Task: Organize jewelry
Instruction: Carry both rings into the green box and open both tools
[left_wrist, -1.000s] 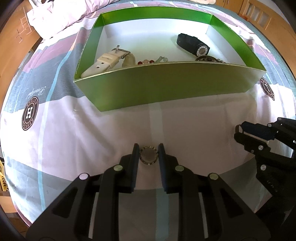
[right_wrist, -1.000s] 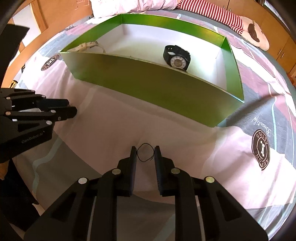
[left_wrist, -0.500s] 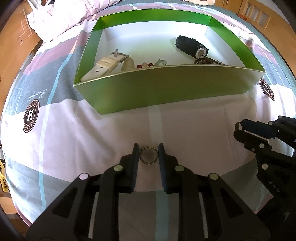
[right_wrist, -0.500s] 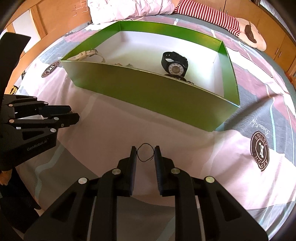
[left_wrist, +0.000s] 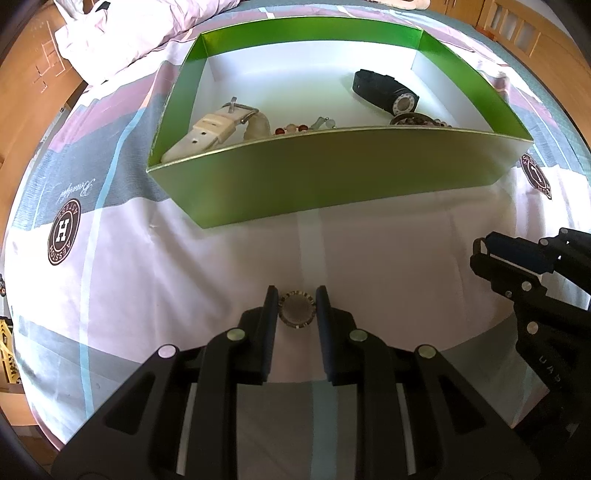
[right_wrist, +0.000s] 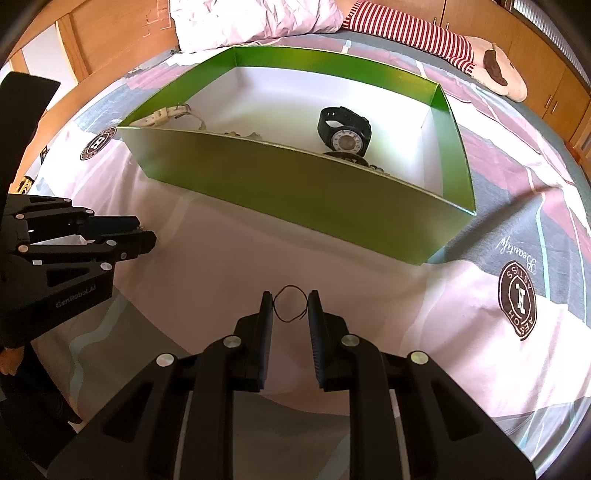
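Note:
My left gripper (left_wrist: 296, 300) is shut on a round silver ring-shaped bracelet (left_wrist: 296, 309) and holds it above the bedspread. My right gripper (right_wrist: 290, 304) is shut on a thin dark wire hoop (right_wrist: 290, 305). A green box (left_wrist: 332, 177) with a white floor lies ahead on the bed. In it lie a cream watch (left_wrist: 218, 127), a beaded bracelet (left_wrist: 291, 128), a black watch (left_wrist: 386, 92) and a dark beaded piece (left_wrist: 417, 120). In the right wrist view the box (right_wrist: 295, 192) and black watch (right_wrist: 345, 129) show too.
The bed has a pink, grey and white patterned cover (left_wrist: 184, 266). A white pillow (right_wrist: 258, 18) and a striped plush toy (right_wrist: 424, 33) lie beyond the box. Wooden furniture (right_wrist: 110, 40) surrounds the bed. Each gripper shows in the other's view: left (right_wrist: 144, 238), right (left_wrist: 480, 254).
Both grippers have risen and tilted a little, so more of the box's inside shows. Each still holds its piece.

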